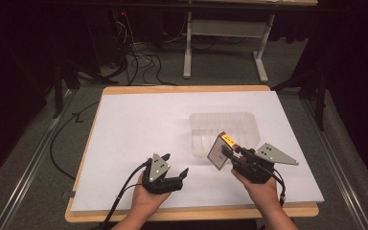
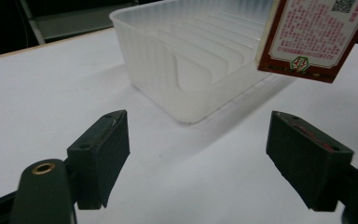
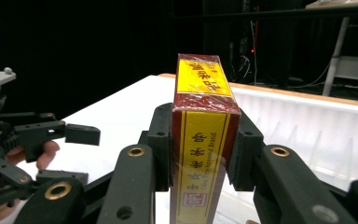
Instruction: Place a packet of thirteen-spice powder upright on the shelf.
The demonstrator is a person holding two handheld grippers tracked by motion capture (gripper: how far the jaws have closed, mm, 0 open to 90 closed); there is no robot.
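Note:
A red and yellow box [image 1: 217,152] hangs tilted above the near edge of a clear ribbed plastic tray [image 1: 220,115]. My right gripper [image 1: 227,153] is shut on the box's two broad faces. In the right gripper view the box [image 3: 204,100] stands upright between the pads, with the tray [image 3: 307,121] behind it. My left gripper [image 1: 176,164] is open and holds nothing, low over the white sheet to the left of the tray. The left gripper view has its jaws [image 2: 198,149] wide apart, the tray's wall [image 2: 168,70] ahead and the box's printed face [image 2: 317,32] at top right.
A white sheet [image 1: 139,124] covers the wooden table [image 1: 187,213]. The left gripper [image 3: 77,154] also appears at the left of the right gripper view. Beyond the table stand a white frame leg [image 1: 187,48] and cables [image 1: 143,62] on the floor.

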